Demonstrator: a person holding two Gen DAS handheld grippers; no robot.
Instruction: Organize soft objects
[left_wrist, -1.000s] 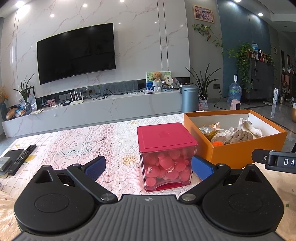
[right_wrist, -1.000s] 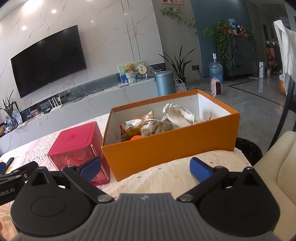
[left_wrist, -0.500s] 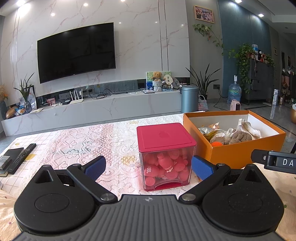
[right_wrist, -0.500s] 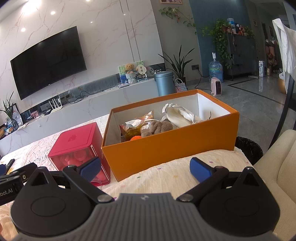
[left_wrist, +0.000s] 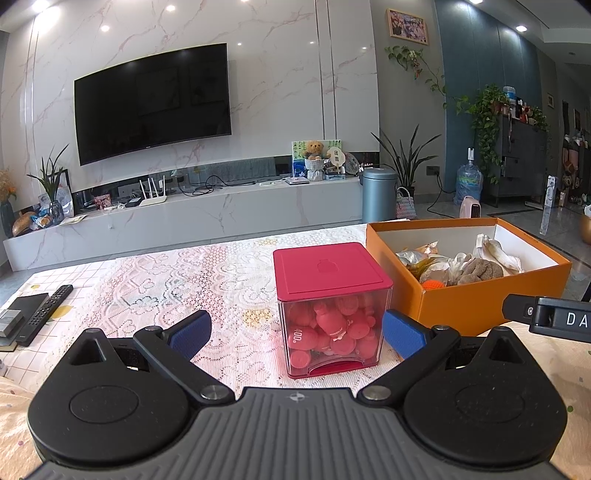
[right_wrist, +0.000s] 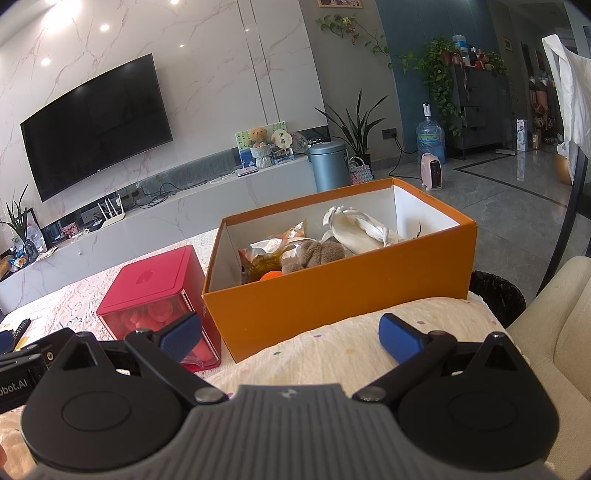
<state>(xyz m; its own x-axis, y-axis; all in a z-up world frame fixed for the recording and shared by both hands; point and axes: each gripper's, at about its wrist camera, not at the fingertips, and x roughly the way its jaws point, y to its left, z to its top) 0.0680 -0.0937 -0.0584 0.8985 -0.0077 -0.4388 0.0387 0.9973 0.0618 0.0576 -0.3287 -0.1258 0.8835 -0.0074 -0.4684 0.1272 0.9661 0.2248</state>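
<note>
Orange box (right_wrist: 332, 295) of soft toys (right_wrist: 314, 254) sat at twelve o'clock of the empty, wide-open right tool (right_wrist: 291, 336), likewise the left tool (left_wrist: 295, 332), and reaching carelessly risked knocking the red container (left_wrist: 332, 295).

Barely any shift; orange box (right_wrist: 332, 295) edged a touch toward 12 o'clock in right wrist view.

Lidded container (left_wrist: 330, 306) left of box (left_wrist: 480, 306), on table (left_wrist: 166, 280)
</note>
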